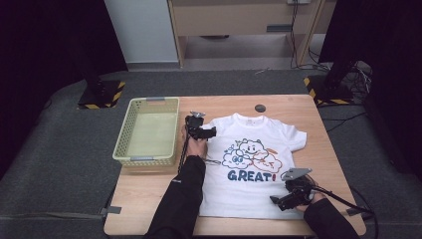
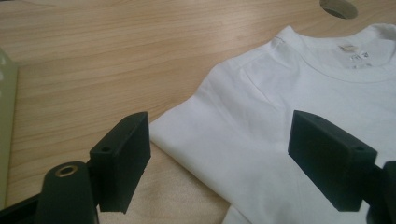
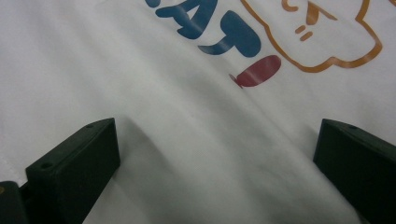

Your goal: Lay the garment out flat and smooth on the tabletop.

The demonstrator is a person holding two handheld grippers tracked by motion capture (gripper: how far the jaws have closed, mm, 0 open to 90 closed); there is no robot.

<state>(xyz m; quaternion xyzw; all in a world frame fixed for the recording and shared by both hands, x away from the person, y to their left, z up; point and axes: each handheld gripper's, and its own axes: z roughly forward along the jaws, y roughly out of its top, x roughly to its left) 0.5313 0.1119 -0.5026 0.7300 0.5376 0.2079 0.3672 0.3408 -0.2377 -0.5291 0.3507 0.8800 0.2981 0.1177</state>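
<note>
A white T-shirt (image 1: 239, 195) printed with cartoon clouds and a blue "GREAT!" lies flat, front up, on the wooden table (image 1: 144, 191). My left gripper (image 1: 211, 132) is at the shirt's left sleeve. In the left gripper view that gripper (image 2: 219, 140) is open, its jaws straddling the sleeve edge of the shirt (image 2: 289, 102) without pressing it. My right gripper (image 1: 275, 200) hovers at the shirt's lower right hem. In the right gripper view it (image 3: 217, 149) stands wide open just over the shirt's cloth (image 3: 187, 107), below the blue lettering.
A pale green plastic basket (image 1: 130, 124) sits left of the shirt, and its wall (image 2: 7, 116) is close to my left gripper. A round cable hole (image 1: 260, 107) lies in the table beyond the collar. Bare wood runs along the near left edge.
</note>
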